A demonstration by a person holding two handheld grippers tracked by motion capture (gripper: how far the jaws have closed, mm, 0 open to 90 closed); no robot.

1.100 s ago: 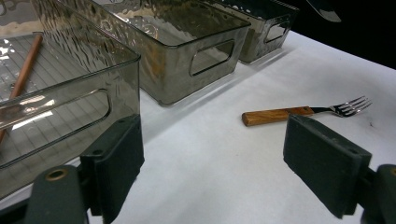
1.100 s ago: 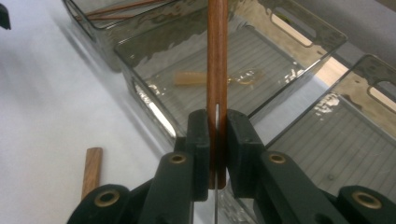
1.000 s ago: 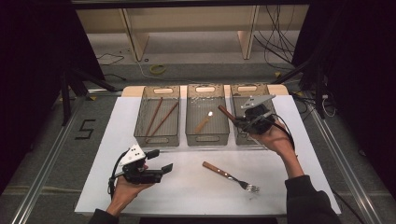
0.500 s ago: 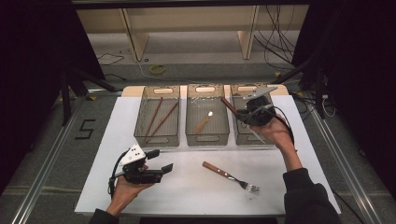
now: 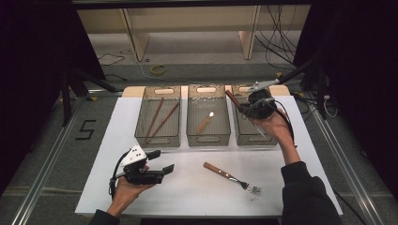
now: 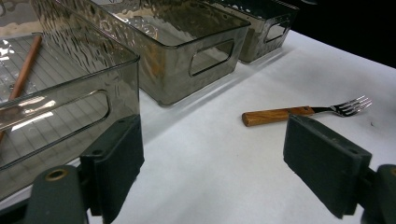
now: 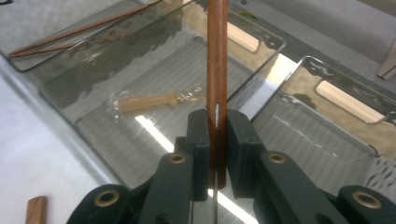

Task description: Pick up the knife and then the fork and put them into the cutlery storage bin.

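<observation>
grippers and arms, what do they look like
The left gripper has a black body, a white plate with dark dots and a black cable. The right gripper is black with a grey plate on top and a black cable. Jaws are flat dark blocks. The right sleeve is black.

Bare white surface [image 5: 187, 187] lies open all round the fork [image 5: 232, 177], while three clear bins [image 5: 208, 123] beyond it form a wall across the far side.

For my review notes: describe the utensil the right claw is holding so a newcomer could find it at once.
On the white table stand three clear bins; the right bin has the right claw above it. Clamped between its jaws is a wooden-handled utensil, the one piece lifted in the air, unlike the fork lying on the table.
</observation>
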